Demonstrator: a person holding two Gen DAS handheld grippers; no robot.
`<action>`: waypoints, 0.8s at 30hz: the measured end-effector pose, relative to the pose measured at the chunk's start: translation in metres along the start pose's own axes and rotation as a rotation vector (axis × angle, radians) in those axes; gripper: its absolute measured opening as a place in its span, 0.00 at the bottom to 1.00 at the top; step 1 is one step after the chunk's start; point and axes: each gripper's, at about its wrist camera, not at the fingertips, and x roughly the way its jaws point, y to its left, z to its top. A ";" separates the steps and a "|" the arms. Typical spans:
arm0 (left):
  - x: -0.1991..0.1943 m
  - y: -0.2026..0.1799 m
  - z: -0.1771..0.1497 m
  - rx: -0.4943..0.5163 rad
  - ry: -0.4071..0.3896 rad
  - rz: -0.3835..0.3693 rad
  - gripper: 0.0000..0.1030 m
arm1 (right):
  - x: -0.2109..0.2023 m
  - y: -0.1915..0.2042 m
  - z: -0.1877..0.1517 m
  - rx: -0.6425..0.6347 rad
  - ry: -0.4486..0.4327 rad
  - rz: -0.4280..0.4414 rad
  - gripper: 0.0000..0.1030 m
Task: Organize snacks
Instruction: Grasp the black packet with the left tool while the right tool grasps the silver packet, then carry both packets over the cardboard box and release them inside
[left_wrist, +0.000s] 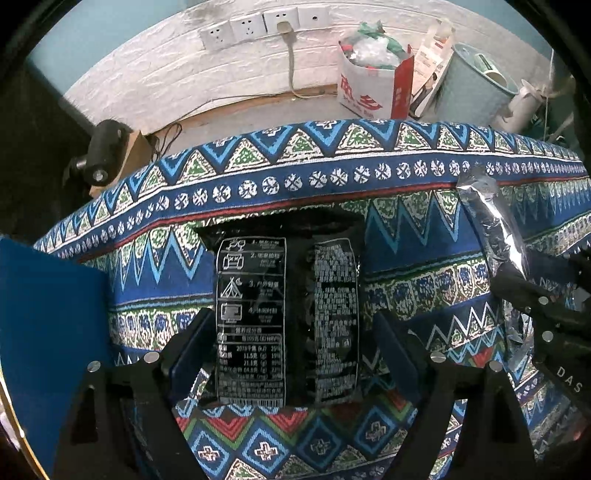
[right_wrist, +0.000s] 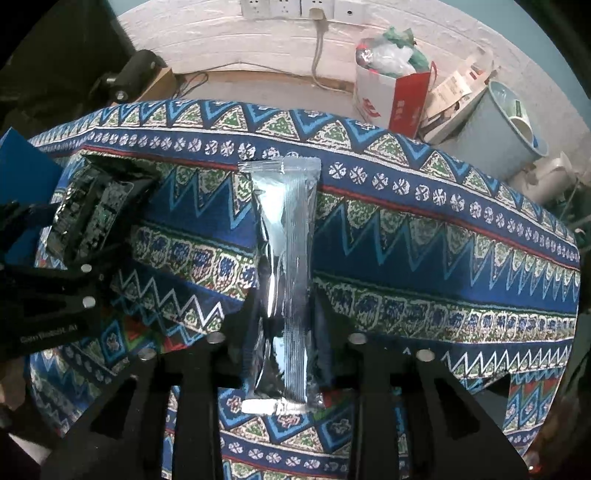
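A black snack pack (left_wrist: 288, 314) with white print lies flat on the patterned cloth (left_wrist: 295, 177). My left gripper (left_wrist: 295, 347) points down over it, open; its blue-padded fingers (left_wrist: 195, 343) stand on either side of the pack with small gaps. A long silver snack packet (right_wrist: 284, 240) runs away from the camera between the fingers of my right gripper (right_wrist: 286, 332), which is shut on its near half. In the left wrist view the silver packet (left_wrist: 491, 236) and right gripper (left_wrist: 546, 306) are at the right. The black pack (right_wrist: 92, 210) and left gripper (right_wrist: 55, 288) show at the left of the right wrist view.
A flat blue panel (left_wrist: 48, 314) stands at the table's left edge. Beyond the far edge, on the floor, are a red-and-white bag (left_wrist: 373, 85) of rubbish, a pale blue bin (left_wrist: 476, 85), a cable from wall sockets (left_wrist: 258, 26) and a black device (left_wrist: 103, 147).
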 end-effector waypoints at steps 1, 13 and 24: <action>0.000 -0.001 0.000 0.002 -0.006 0.000 0.85 | 0.001 0.000 0.001 0.000 -0.002 0.000 0.36; -0.012 0.018 -0.001 -0.016 -0.076 -0.022 0.56 | 0.006 0.013 0.005 -0.064 -0.019 -0.055 0.25; -0.055 0.029 -0.020 -0.009 -0.135 -0.029 0.56 | -0.028 0.028 0.002 -0.077 -0.066 -0.038 0.25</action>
